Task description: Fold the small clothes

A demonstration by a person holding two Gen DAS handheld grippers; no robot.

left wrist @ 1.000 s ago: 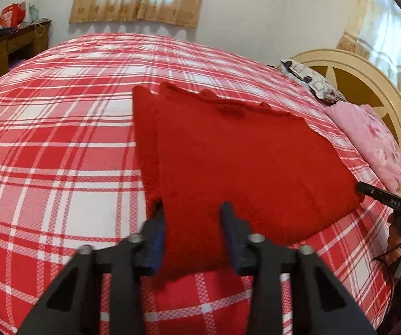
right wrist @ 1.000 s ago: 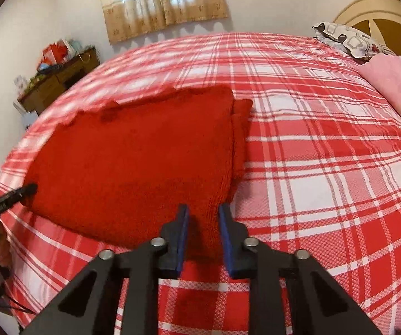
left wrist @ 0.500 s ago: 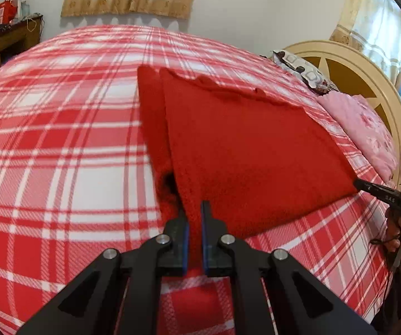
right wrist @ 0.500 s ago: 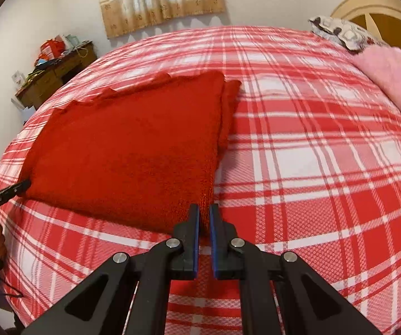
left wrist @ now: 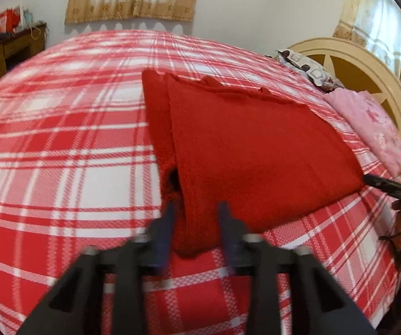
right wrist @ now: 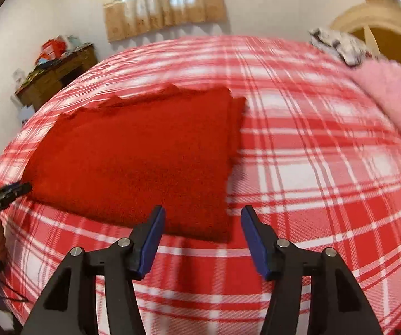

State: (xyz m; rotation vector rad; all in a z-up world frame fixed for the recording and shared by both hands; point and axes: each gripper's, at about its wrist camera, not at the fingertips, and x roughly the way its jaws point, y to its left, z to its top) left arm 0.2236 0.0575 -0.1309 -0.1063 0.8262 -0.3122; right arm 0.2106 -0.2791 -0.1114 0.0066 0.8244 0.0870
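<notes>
A red knitted garment (left wrist: 250, 150) lies folded flat on the red-and-white plaid bed (left wrist: 60, 173). It also shows in the right wrist view (right wrist: 133, 162). My left gripper (left wrist: 196, 209) is open, its fingers on either side of the garment's near left corner, which lies loose on the bed. My right gripper (right wrist: 201, 215) is open wide, just in front of the garment's near right corner and clear of it. The right gripper's tip shows at the right edge of the left wrist view (left wrist: 384, 185).
A pink blanket (left wrist: 373, 125) and a patterned pillow (left wrist: 306, 68) lie by the cream headboard (left wrist: 362, 64). A cluttered wooden desk (right wrist: 55, 75) stands against the far wall beside the bed. Curtained windows are behind.
Half a second ago both grippers were shut on the garment's near corners. Now both have opened and let go, and the right one has drawn back slightly.
</notes>
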